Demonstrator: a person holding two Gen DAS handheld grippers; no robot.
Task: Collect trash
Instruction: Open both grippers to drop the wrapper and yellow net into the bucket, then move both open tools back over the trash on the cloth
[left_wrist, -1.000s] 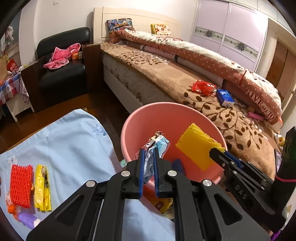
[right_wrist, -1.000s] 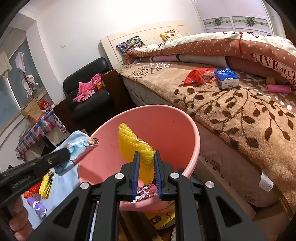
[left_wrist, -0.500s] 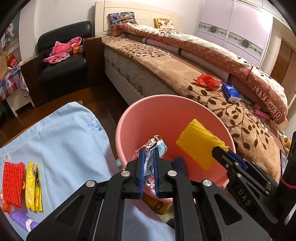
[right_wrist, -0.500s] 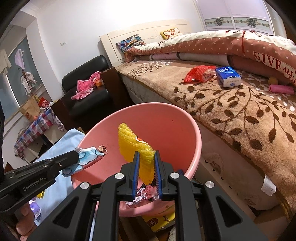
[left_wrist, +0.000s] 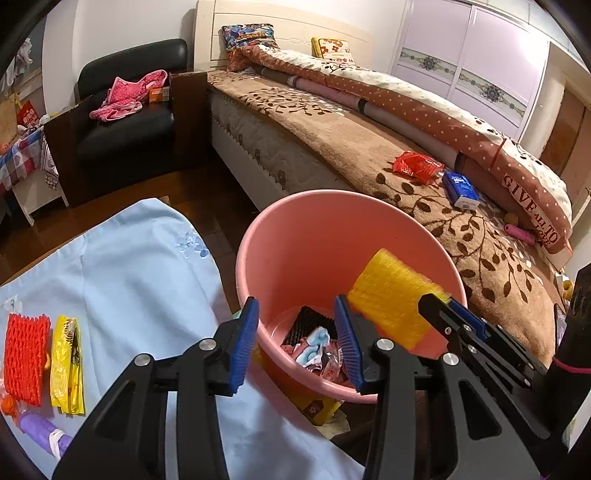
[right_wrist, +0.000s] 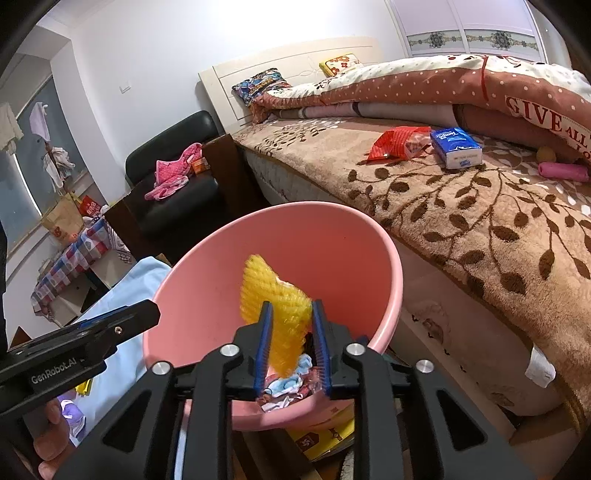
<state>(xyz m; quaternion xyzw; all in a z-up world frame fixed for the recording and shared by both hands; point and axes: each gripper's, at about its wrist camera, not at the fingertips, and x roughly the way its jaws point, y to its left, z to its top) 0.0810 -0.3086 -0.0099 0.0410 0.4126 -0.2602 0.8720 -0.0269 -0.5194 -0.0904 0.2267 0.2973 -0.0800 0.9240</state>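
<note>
The yellow foam net (right_wrist: 275, 295) stands upright between our right gripper's (right_wrist: 291, 343) clamped fingers, directly above the pink bin (right_wrist: 384, 258); our left gripper (left_wrist: 295, 343) gapes empty.

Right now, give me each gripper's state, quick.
Left gripper: open, empty, over the pink bin.
Right gripper: partly open, yellow foam net between its jaws; grip cannot be told.

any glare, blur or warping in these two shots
Left wrist view: sharp, warm indoor light, fisheye bends the bed edge, dark vignette in the corners. Right wrist view: the wall is washed out bright at top, the yellow foam net in the right gripper looks slightly motion-blurred at its tip.
</note>
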